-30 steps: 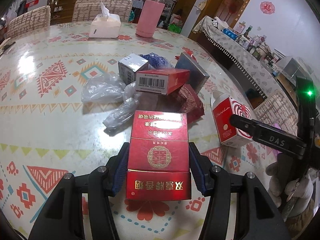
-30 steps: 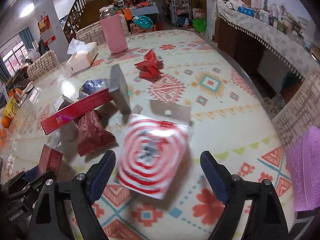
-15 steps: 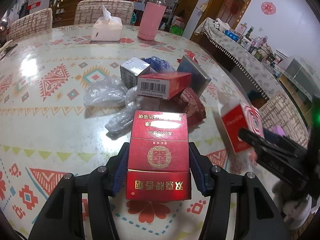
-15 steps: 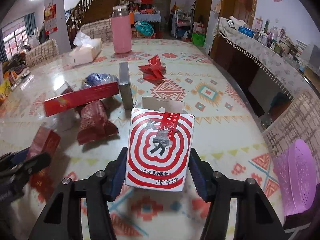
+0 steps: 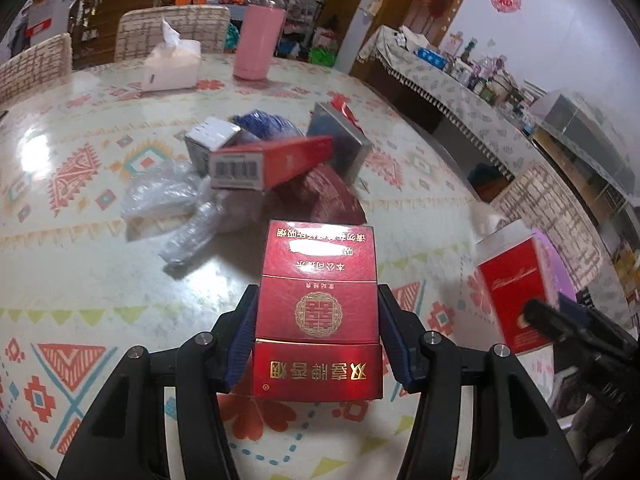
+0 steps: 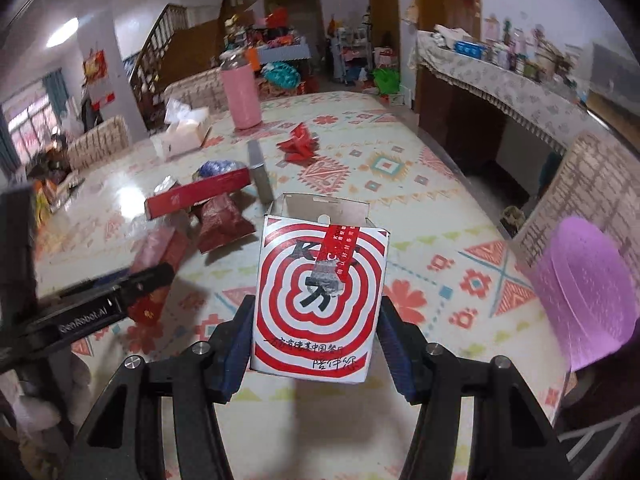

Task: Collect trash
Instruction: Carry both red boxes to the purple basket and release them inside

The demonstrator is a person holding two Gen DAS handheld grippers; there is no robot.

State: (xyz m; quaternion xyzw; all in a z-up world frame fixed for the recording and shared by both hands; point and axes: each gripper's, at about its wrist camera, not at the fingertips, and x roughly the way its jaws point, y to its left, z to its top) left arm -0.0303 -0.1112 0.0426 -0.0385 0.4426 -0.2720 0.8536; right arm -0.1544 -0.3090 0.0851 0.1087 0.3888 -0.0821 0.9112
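My left gripper (image 5: 316, 336) is shut on a red cigarette pack (image 5: 318, 304), held just above the patterned table (image 5: 80, 248). In the right wrist view my right gripper (image 6: 316, 340) is shut on a white box with red rings (image 6: 320, 300), its top flap open, lifted off the table. The left wrist view shows that box (image 5: 516, 292) at the right, blurred. A pile of trash lies mid-table: a long red box (image 5: 272, 160), a grey carton (image 5: 212, 140), a dark red wrapper (image 5: 328, 196) and clear plastic bags (image 5: 160, 192).
A purple basket (image 6: 584, 288) sits off the table's right edge by a chair. Crumpled red paper (image 6: 300, 144) lies farther back. A pink bottle (image 5: 260, 40) and a tissue box (image 5: 172, 64) stand at the far side. Chairs ring the table.
My right gripper closed on the ringed box, lifted it off the table and carried it right, toward the purple basket. The left gripper kept its grip on the red pack and stayed put.
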